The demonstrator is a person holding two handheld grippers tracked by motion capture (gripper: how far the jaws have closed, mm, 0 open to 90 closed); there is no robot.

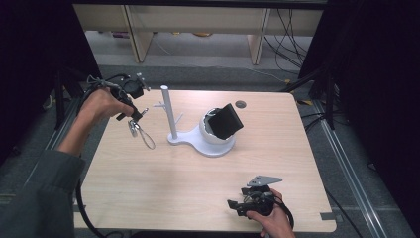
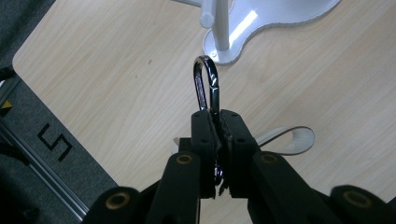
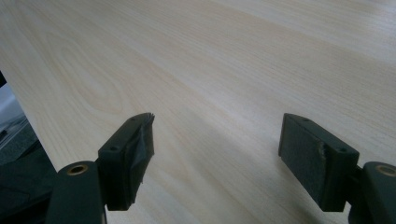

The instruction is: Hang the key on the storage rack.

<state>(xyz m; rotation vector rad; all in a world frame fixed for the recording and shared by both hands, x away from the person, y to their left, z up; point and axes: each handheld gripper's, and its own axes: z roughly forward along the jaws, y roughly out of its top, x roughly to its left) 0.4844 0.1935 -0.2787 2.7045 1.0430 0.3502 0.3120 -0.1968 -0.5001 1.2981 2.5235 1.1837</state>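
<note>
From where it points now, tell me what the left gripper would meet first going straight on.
Probably the white stand: the left gripper, shut on the carabiner, aims at its post and base, though depth is unclear.

A shiny metal carabiner clip point(image 2: 207, 84) is pinched between the closed jaws of the left gripper point(image 1: 132, 115), up in the air near the left edge of the desk point(image 1: 198, 188). A pale loop of strap point(image 1: 147, 137) hangs down from the clip. Just beside it stands a white stand point(image 1: 171, 116) with a tall post and little pegs. The stand's flat base also holds a round white cup with a black box point(image 1: 225, 120) leaning in it, near the far edge.
</note>
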